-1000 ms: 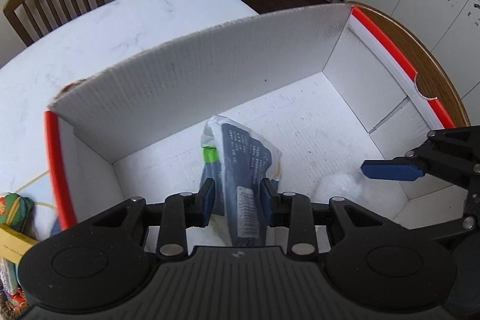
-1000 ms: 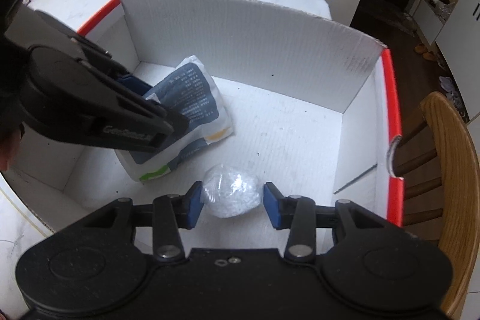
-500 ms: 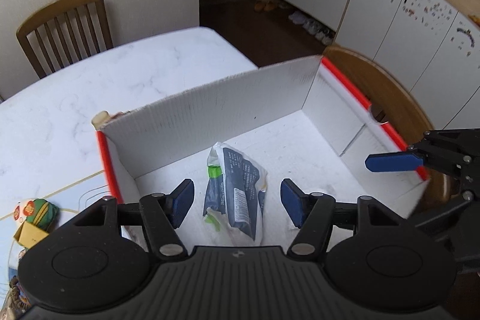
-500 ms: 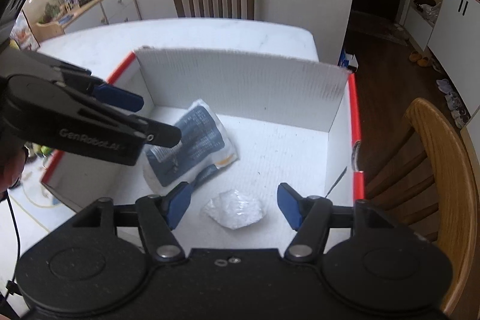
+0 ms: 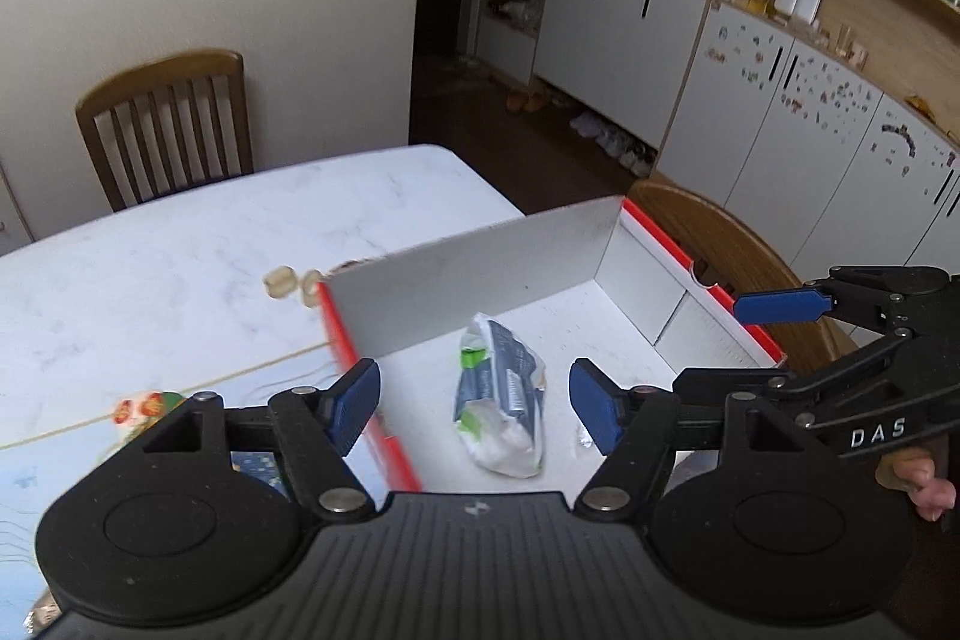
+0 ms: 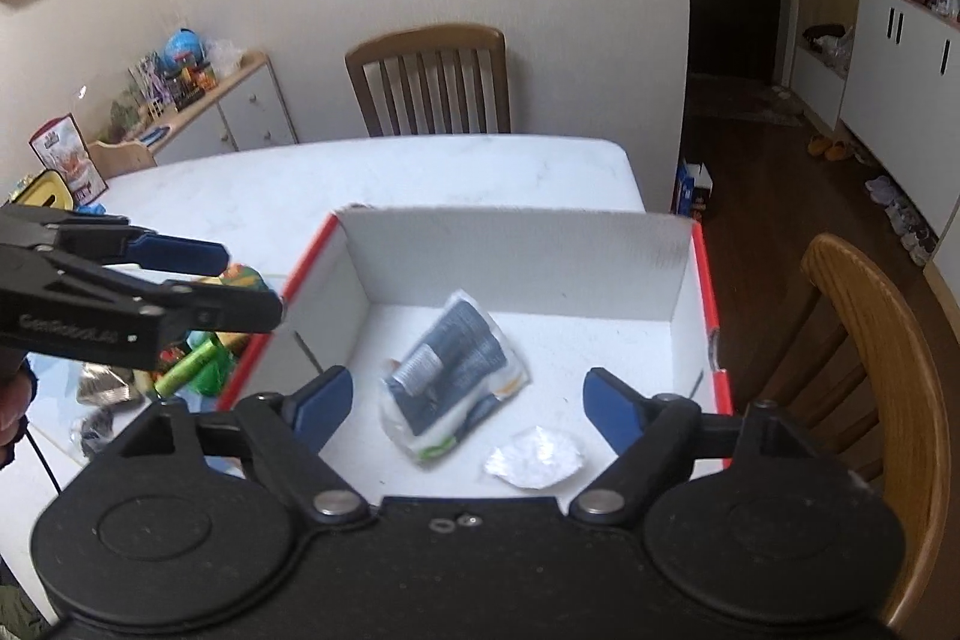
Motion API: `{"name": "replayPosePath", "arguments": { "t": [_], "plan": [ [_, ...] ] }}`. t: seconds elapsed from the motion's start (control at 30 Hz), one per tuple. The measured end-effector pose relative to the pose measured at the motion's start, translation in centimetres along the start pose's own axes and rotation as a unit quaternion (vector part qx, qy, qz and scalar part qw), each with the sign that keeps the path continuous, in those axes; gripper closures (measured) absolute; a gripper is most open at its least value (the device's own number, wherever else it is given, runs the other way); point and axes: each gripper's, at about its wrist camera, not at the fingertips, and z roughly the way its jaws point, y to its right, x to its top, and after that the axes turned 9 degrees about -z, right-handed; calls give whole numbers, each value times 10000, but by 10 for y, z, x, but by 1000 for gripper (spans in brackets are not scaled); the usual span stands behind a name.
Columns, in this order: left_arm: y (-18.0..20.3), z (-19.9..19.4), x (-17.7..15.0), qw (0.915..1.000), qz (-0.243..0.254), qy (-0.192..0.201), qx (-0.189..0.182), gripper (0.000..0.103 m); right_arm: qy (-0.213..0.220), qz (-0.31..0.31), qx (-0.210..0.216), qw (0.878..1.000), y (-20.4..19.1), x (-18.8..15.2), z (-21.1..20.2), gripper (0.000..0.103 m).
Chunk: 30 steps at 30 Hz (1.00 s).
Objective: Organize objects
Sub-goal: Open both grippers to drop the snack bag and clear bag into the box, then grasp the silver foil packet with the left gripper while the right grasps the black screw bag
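A white cardboard box with red edges point(image 5: 480, 274) point(image 6: 510, 244) stands on the white table. Inside it lie a dark blue and white packet point(image 5: 501, 400) point(image 6: 456, 376) and a small clear crumpled plastic wrapper point(image 6: 535, 458). My left gripper point(image 5: 474, 403) is open and empty, raised above the box's left side; it also shows in the right wrist view point(image 6: 180, 250). My right gripper point(image 6: 468, 403) is open and empty, raised above the box; one of its fingers point(image 5: 780, 307) shows in the left wrist view.
Several loose snack packets lie on the table left of the box point(image 6: 198, 358) point(image 5: 144, 406). Two small beige pieces point(image 5: 291, 283) sit by the box's far left corner. Wooden chairs stand at the far side point(image 6: 429, 79) and right of the box point(image 6: 876, 370).
The left gripper let go of the blue packet and the right gripper let go of the clear wrapper; both opened wide and rose up and back from the box.
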Motion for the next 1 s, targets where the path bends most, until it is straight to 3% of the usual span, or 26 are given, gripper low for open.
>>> {"name": "replayPosePath", "arguments": {
  "t": [0.27,0.63,1.0],
  "plan": [
    [-42,-44,-17,9991,-196,369,90,23,288,118,115,9995,-39,5,-12,4],
    [-116,-94,-52,9972,-367,618,213,22,348,41,272,9990,-119,11,-12,3],
    [-185,-117,-79,9964,-492,601,329,15,218,-97,273,9993,-182,11,6,3]
  ]
}}
